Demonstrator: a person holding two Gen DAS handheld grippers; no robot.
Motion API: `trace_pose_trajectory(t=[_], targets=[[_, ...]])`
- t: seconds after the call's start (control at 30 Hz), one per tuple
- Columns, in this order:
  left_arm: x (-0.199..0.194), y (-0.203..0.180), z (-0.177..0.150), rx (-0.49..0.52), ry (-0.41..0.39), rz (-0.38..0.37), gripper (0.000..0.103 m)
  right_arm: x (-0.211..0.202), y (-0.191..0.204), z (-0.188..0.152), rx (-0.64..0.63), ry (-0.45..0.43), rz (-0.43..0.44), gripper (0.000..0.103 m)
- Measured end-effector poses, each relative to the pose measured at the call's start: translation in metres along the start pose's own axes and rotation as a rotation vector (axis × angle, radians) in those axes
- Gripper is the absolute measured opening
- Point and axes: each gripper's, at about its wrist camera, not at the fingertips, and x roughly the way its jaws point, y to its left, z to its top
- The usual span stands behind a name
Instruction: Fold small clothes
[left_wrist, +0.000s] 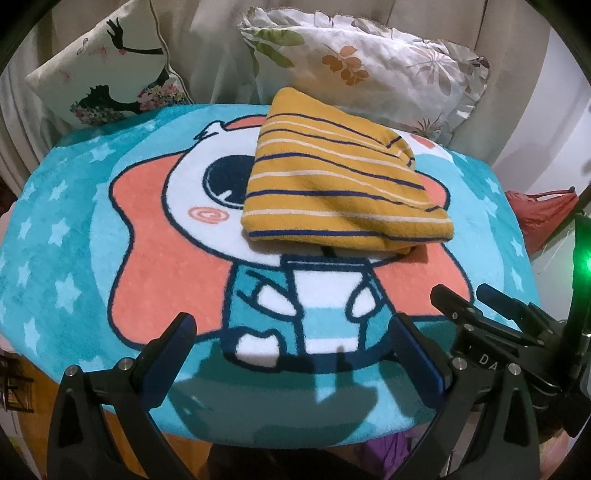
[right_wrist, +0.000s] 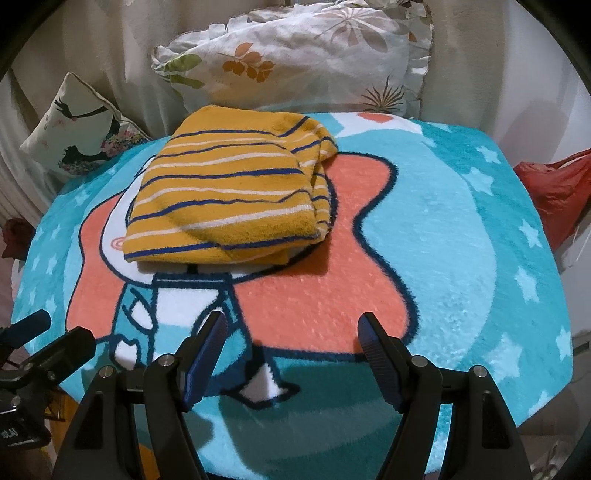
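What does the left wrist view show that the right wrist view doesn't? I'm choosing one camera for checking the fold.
Only the left wrist view shows the cartoon's dark eye beside the striped garment, uncovered. Only the right wrist view shows the garment's layered right-hand edge and a wide stretch of the blanket to its right. Both show the garment folded on the blanket, the floral pillow behind it, a red bag at the right, and the left gripper and right gripper open, holding nothing.

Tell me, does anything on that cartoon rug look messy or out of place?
Mostly tidy. The mustard-yellow striped knit garment lies folded on the turquoise cartoon rug, but its right edge is bunched, layers not lined up. Both claws, left and right, are open and hold nothing.
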Motion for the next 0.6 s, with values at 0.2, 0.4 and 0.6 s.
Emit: trace_pose_trajectory(t=[0.2, 0.4, 0.6], targets=[[0.0, 0.003, 0.0, -0.015, 0.005, -0.006, 0.103, -0.003, -0.001, 0.001, 0.0, -0.01, 0.004, 0.078], [0.001, 0.011, 0.001, -0.048, 0.02, -0.02, 0.103, -0.004, 0.006, 0.006, -0.005, -0.018, 0.007, 0.078], [0.002, 0.017, 0.002, -0.076, 0.029, -0.026, 0.103, -0.001, 0.012, 0.011, -0.013, -0.019, 0.017, 0.079]])
